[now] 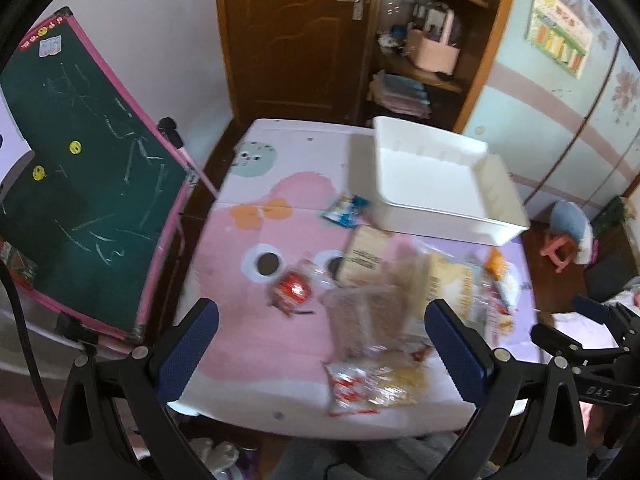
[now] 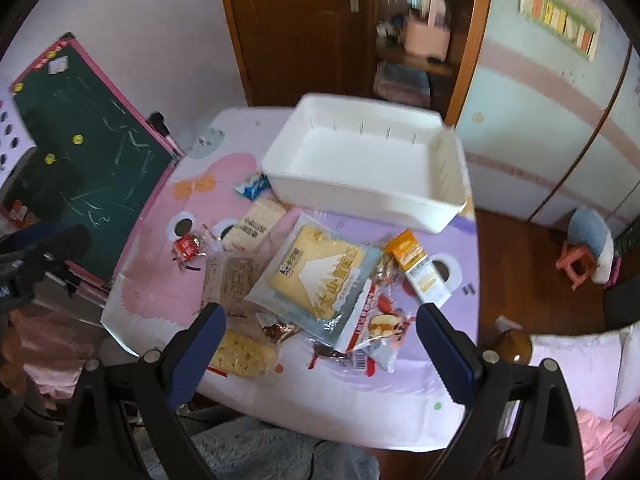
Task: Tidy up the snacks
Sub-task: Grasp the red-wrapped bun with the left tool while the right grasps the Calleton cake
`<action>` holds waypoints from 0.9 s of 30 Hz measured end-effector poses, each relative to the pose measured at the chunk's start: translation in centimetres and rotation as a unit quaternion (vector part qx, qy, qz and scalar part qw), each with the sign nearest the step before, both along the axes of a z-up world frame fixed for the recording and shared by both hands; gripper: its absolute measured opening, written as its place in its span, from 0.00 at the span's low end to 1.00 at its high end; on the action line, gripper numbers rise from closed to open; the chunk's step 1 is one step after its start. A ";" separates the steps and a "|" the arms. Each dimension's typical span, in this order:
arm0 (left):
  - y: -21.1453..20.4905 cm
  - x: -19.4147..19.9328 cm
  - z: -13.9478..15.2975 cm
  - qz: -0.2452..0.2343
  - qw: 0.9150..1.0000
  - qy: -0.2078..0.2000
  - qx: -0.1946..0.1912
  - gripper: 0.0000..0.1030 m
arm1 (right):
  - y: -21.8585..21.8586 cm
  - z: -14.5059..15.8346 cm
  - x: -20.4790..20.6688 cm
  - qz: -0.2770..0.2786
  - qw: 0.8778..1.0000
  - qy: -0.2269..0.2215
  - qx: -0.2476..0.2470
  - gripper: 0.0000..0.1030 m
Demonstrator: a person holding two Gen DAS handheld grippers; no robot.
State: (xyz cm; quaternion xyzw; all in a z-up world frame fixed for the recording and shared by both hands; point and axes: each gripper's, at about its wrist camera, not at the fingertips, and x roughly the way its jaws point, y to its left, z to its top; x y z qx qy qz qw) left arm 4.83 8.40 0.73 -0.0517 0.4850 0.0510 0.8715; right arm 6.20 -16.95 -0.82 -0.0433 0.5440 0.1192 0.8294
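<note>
Table point(image 2: 400, 412) snacks point(image 2: 320, 280) lie seemingly beyond spread fingers point(image 2: 444, 344).

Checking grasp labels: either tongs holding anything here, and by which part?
Nothing held. Left tongs and right tongs are both open above the snacks on the table; the white bin is empty.

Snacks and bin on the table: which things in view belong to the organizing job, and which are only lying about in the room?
For the job:
white bin, empty
large yellow-and-blue packet
orange-and-white packet
small red snack
blue-and-white packet

Only around:
green chalkboard
wooden door
pink stool
</note>
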 end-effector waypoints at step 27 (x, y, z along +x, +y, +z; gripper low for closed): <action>3.6 12.8 -22.0 -0.121 0.976 0.181 0.016 0.97 | 6.9 -17.4 10.3 -0.144 0.971 0.158 -0.103 0.94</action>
